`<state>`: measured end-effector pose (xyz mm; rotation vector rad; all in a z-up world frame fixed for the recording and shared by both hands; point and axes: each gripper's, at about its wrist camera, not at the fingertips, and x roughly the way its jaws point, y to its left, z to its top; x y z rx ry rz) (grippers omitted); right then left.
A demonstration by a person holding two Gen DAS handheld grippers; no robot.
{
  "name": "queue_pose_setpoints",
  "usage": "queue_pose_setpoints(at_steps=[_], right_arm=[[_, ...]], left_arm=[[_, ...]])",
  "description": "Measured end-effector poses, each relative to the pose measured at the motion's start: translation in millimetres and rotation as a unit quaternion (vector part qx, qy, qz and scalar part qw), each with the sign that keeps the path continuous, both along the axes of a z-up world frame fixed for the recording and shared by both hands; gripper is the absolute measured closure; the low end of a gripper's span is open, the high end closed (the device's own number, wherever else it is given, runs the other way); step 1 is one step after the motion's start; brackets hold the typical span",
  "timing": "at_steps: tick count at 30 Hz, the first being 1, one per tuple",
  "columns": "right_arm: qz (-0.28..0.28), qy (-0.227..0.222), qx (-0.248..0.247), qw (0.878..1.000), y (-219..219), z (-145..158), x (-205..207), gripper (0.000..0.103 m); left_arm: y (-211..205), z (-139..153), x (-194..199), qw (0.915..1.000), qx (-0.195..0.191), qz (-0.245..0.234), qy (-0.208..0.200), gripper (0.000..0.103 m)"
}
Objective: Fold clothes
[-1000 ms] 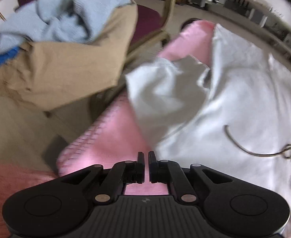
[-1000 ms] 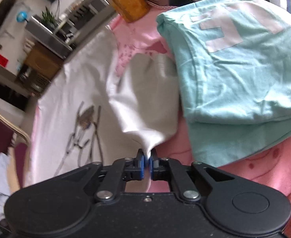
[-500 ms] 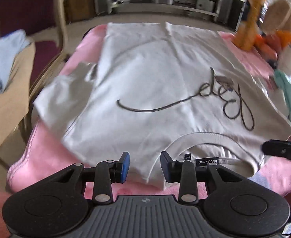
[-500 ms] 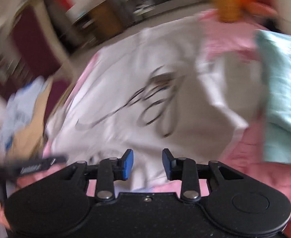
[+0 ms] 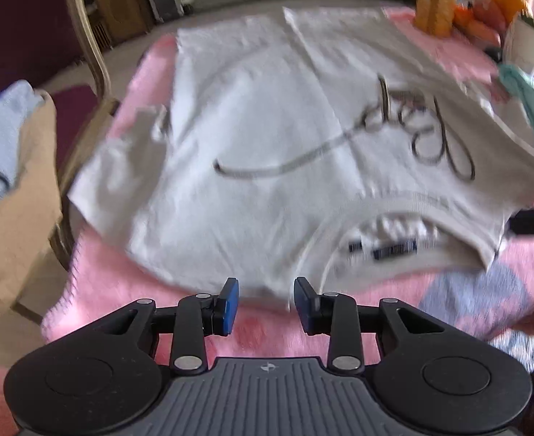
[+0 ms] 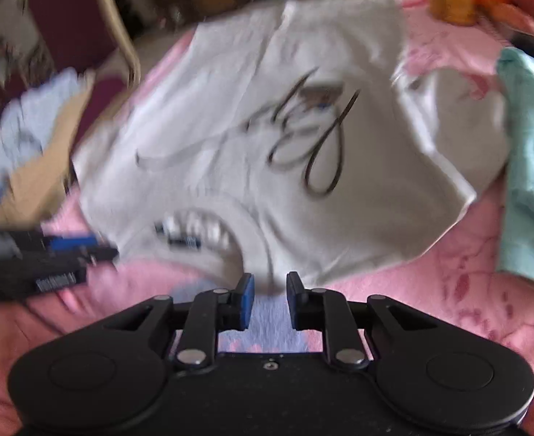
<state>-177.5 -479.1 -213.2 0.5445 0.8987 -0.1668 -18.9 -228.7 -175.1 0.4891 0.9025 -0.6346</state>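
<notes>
Two grippers, your left gripper (image 5: pixel 265 303) and right gripper (image 6: pixel 269 299), hover with jaws open and empty at the near edge of the white T-shirt (image 5: pixel 303 138). It lies spread flat, print up, collar nearest you, on the pink blanket (image 5: pixel 121 283). It looks soft, light and floppy. Pinch it at the shoulders beside the collar. A folded teal shirt (image 6: pixel 528 167) lies farther right.
</notes>
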Motion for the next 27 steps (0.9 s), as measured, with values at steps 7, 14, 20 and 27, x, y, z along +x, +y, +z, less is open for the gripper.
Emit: queue_pose_setpoints(at_steps=[7,14,20,27], right_arm=[[-0.176,-0.06,-0.004,0.983,-102.6,44.1,-20.6,0.068],[-0.24,0.03,0.083,0.967,-162.0,-1.7,-9.4,0.074],[-0.25,0.057,0.08,0.963,-157.4,-23.6,1.9,0.071],[-0.297,-0.009,0.133,0.946,-164.2,-39.6,1.0,0.058]], left_arm=[[-30.3,16.5,5.3,0.999,-0.044,-0.008,-0.005,0.066],[-77.2,-13.6,5.2,0.9983,-0.033,-0.047,0.015,0.066],[-73.7,-30.6,9.1,0.9975,-0.04,-0.048,0.032,0.063],[-67.9,-32.7,10.8,0.9968,-0.056,-0.047,0.034,0.061]])
